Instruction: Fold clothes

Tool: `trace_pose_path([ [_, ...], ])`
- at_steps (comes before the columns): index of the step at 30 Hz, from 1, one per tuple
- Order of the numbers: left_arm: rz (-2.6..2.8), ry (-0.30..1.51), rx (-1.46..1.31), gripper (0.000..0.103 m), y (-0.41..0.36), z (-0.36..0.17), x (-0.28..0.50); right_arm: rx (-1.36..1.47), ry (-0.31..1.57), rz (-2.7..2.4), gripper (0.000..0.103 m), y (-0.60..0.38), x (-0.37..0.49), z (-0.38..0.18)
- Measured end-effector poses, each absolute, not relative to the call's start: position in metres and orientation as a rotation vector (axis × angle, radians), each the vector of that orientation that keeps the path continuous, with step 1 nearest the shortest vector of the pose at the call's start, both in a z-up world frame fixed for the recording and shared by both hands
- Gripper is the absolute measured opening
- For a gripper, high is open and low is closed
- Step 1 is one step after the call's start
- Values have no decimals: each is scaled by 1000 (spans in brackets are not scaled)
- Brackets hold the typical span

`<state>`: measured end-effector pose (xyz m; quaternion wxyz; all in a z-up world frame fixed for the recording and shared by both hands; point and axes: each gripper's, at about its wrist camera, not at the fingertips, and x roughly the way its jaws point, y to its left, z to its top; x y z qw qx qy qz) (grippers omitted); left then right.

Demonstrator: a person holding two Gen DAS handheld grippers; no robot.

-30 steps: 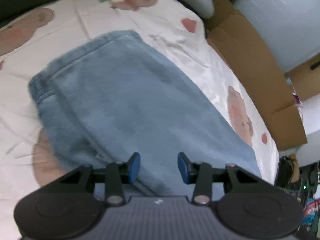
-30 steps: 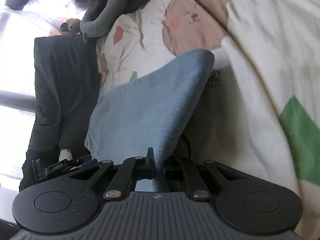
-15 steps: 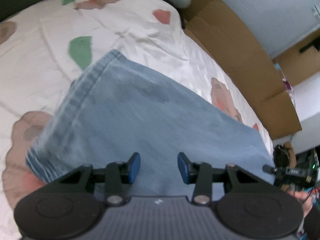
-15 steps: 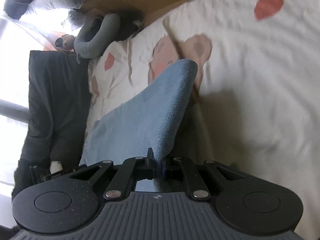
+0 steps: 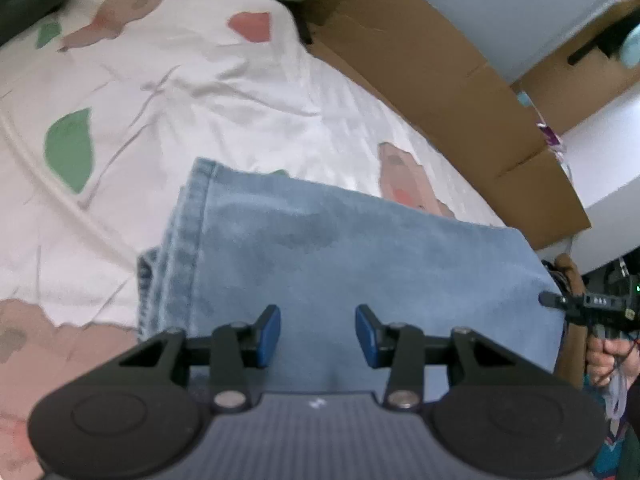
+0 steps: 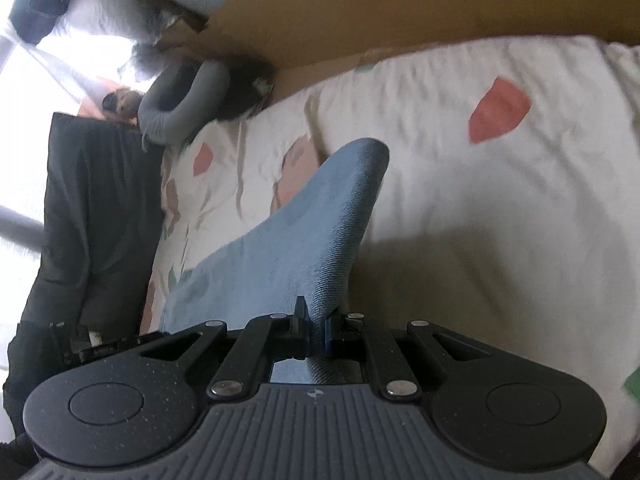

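Light blue jeans (image 5: 340,256) lie on a white bedsheet (image 5: 168,92) printed with bears and coloured shapes. In the left wrist view my left gripper (image 5: 317,336) is open, hovering just above the denim, with the stitched hem to its left. In the right wrist view my right gripper (image 6: 316,334) is shut on a folded edge of the jeans (image 6: 304,240), lifting it off the sheet (image 6: 500,208) so the cloth arches upward. The right gripper also shows at the right edge of the left wrist view (image 5: 576,304), at the far corner of the denim.
Brown cardboard (image 5: 440,80) stands along the far side of the bed. A grey neck pillow (image 6: 184,100) lies at the bed's head. A person in dark clothes (image 6: 80,220) stands beside the bed.
The left gripper has swept along the jeans from the waistband end to the hem end, staying open. The right gripper stays shut on the denim and has carried it across the sheet.
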<state>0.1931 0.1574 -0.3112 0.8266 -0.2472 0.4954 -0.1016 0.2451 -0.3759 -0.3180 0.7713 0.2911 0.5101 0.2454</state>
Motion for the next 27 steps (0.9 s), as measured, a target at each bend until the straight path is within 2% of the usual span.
trace_pose_path([
  [8,-274,1065,-486,44,135,-312,209,701,1162,475,5,-402,255,-356],
  [12,-281,1090,-476,44,129,-317,206,721,1208,455,15,-407,260,-380],
  [14,-276,1101,-480,44,129,-320,205,706,1225,471,16,-407,261,-383],
  [18,-271,1112,-494,44,128,-323,204,693,1238,507,35,-407,257,-386],
  [27,-312,1129,-475,44,112,-325,202,765,1236,519,40,-420,230,-395],
])
